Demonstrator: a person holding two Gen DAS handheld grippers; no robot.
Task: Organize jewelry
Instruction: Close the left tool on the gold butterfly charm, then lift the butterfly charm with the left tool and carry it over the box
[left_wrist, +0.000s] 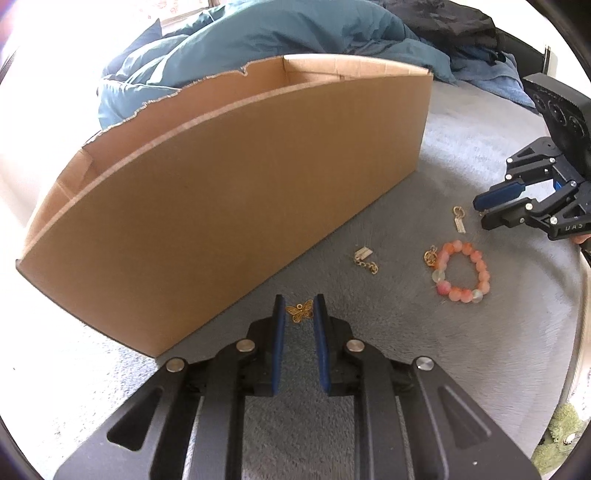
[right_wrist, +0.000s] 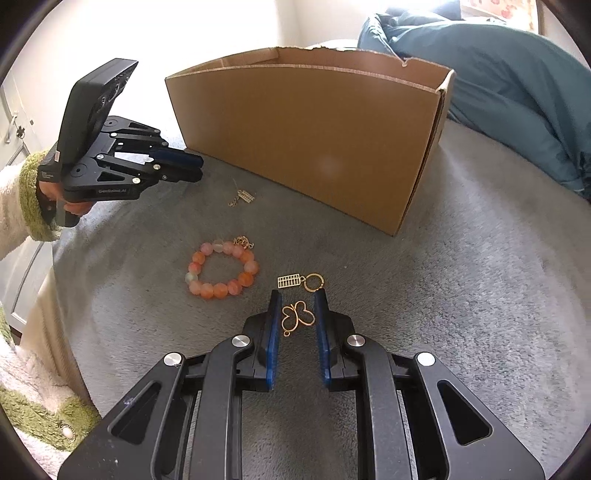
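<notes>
Jewelry is spread over a grey fleece blanket (right_wrist: 480, 295) in front of one open cardboard box (right_wrist: 306, 136); five pieces can be counted across the two views. One pink and orange bead bracelet (right_wrist: 221, 269) with a small gold charm at its clasp lies well apart from the box. Two gold abacus-shaped charms are seen: one charm on a chain (right_wrist: 242, 197) nearer the box, and one charm on a ring (right_wrist: 301, 282) just beyond the right gripper's tips. Two butterflies are present: one gold filigree butterfly (left_wrist: 301, 311) in the left wrist view, and one outlined butterfly pendant (right_wrist: 297, 315) in the right wrist view.

The left gripper (left_wrist: 299, 314) is held low with its two blue-padded fingers parted, the filigree butterfly lying between the tips, ungrasped. The right gripper (right_wrist: 295, 314) is likewise spread apart, the outlined butterfly pendant lying between its two fingers on the blanket, not clamped. In the right wrist view the left gripper is seen from the side, beside the box's near corner, and its jaws look nearly together from that angle.

One teal duvet (left_wrist: 258, 33) is heaped behind the box.
</notes>
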